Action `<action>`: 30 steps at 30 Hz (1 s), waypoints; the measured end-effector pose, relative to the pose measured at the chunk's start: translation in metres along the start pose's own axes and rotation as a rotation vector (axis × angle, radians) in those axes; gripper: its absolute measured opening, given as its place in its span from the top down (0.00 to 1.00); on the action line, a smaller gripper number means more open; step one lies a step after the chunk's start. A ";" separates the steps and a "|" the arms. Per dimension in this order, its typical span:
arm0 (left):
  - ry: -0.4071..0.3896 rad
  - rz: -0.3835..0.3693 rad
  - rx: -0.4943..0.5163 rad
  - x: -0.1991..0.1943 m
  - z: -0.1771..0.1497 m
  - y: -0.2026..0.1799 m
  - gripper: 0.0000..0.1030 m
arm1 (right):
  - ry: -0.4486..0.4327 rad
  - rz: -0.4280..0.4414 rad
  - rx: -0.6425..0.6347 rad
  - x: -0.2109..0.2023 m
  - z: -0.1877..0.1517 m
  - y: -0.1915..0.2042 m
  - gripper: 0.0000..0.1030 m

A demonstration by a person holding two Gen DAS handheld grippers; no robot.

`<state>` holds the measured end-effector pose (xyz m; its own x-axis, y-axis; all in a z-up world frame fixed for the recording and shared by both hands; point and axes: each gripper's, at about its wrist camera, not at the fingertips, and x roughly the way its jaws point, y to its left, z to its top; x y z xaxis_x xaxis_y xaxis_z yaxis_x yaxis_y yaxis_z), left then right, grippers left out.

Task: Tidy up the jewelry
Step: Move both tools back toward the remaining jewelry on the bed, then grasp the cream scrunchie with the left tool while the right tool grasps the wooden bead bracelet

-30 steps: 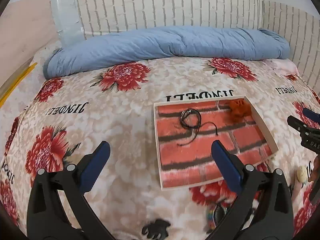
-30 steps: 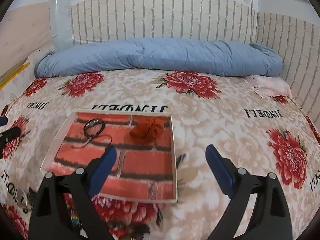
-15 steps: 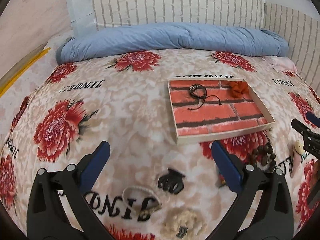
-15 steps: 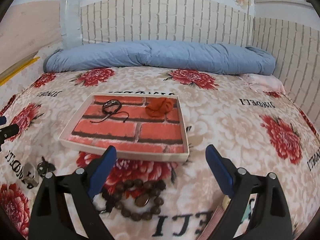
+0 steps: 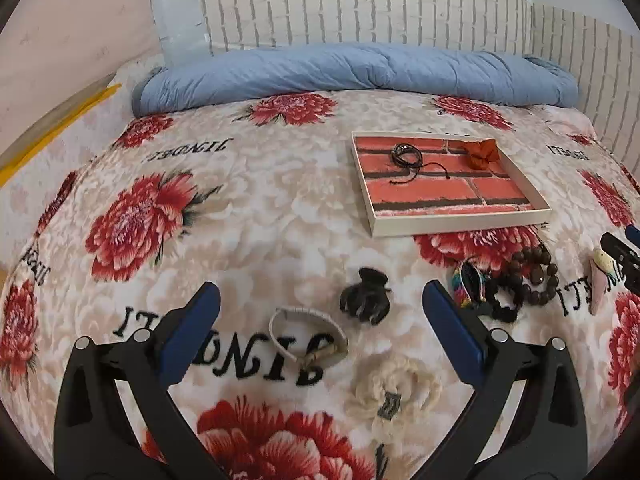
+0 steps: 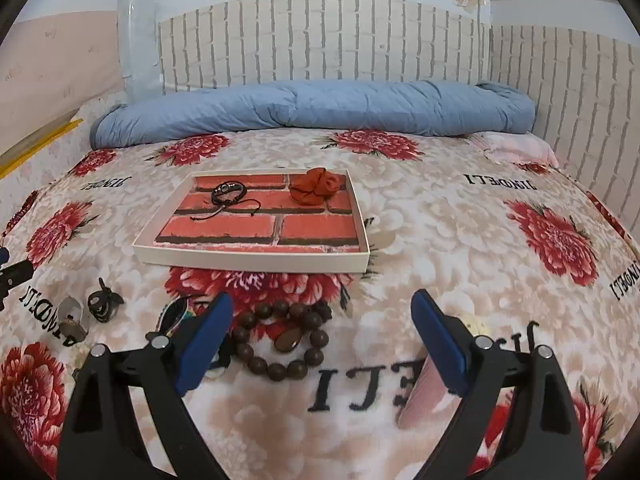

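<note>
A shallow brick-patterned tray (image 5: 460,227) (image 6: 256,261) lies on the flowered bedspread and holds a black cord bracelet (image 5: 407,157) (image 6: 229,193) and an orange fabric flower (image 5: 482,153) (image 6: 317,188). Loose pieces lie in front of it: a black claw clip (image 5: 365,295), a cream bracelet (image 5: 306,334), a cream crochet flower (image 5: 394,394), a brown bead bracelet (image 5: 532,280) (image 6: 280,340), a multicoloured band (image 5: 469,282) and a pink clip (image 5: 600,280) (image 6: 420,392). My left gripper (image 5: 320,320) hangs open above the cream bracelet. My right gripper (image 6: 322,330) hangs open above the bead bracelet. Both are empty.
A rolled blue quilt (image 5: 352,72) (image 6: 312,108) lies along the brick-pattern headboard. A yellow strip (image 5: 52,136) runs along the bed's left edge. A small black clip (image 6: 103,300) and a metal piece (image 6: 72,320) lie left of the right gripper.
Both grippers have drawn back from the tray toward the near side of the bed. The loose jewellery in front of the tray has come into view. Both jaws stayed open.
</note>
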<state>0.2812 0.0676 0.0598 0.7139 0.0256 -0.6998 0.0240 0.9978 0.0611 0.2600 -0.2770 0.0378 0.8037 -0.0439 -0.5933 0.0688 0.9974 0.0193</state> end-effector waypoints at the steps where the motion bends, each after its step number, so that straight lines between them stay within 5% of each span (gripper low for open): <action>1: -0.002 -0.002 -0.002 -0.001 -0.003 0.001 0.05 | -0.002 -0.003 -0.001 -0.002 -0.003 0.000 0.14; 11: -0.013 -0.017 0.003 -0.003 -0.035 0.002 0.05 | 0.020 -0.034 0.000 -0.001 -0.035 -0.002 0.15; 20: 0.010 -0.020 0.045 0.012 -0.065 -0.016 0.05 | 0.058 -0.033 0.013 0.023 -0.060 -0.005 0.29; 30: -0.004 -0.076 -0.036 0.033 -0.085 -0.018 0.05 | 0.081 -0.031 0.059 0.049 -0.060 -0.021 0.37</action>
<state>0.2446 0.0557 -0.0248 0.7139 -0.0507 -0.6984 0.0530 0.9984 -0.0183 0.2622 -0.2972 -0.0403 0.7508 -0.0674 -0.6571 0.1294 0.9905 0.0462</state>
